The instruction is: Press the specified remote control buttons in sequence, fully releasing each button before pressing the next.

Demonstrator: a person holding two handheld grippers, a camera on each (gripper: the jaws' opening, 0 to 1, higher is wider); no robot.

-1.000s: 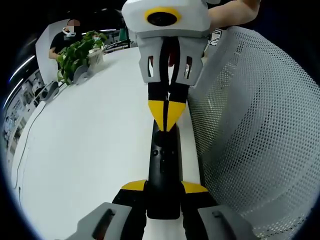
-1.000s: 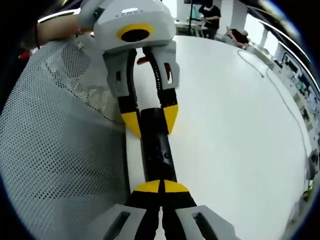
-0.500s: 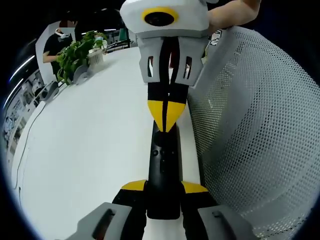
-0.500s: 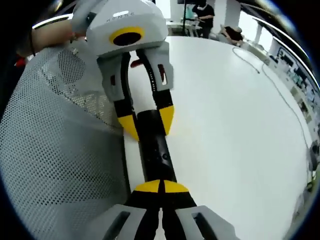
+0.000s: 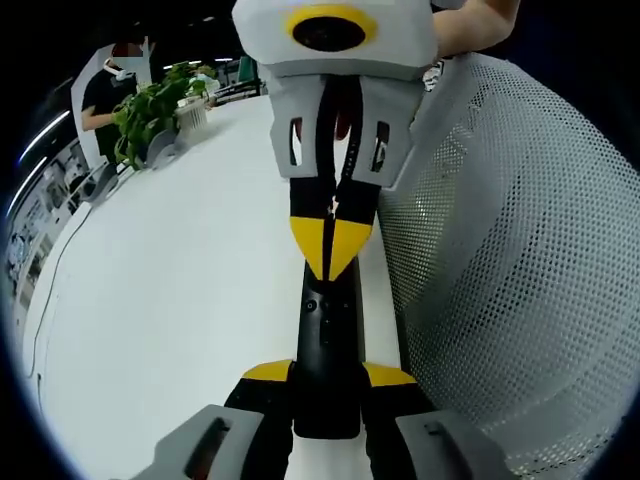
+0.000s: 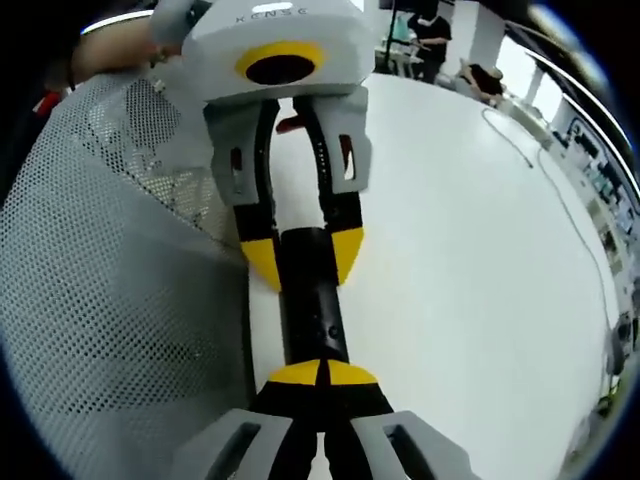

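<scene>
Black remote control (image 5: 327,345) lay lengthwise along the edge of the white surface (image 5: 170,300), just beside a grey mesh chair back (image 5: 510,260). Left tongs (image 5: 327,385) clamped on its near end, across the narrow sides. Right tongs (image 6: 320,378) closed tip to tip, bearing down on its button face. Likely light, stiff, smooth plastic; best gripped by the flat side edges, clear of the buttons.
</scene>
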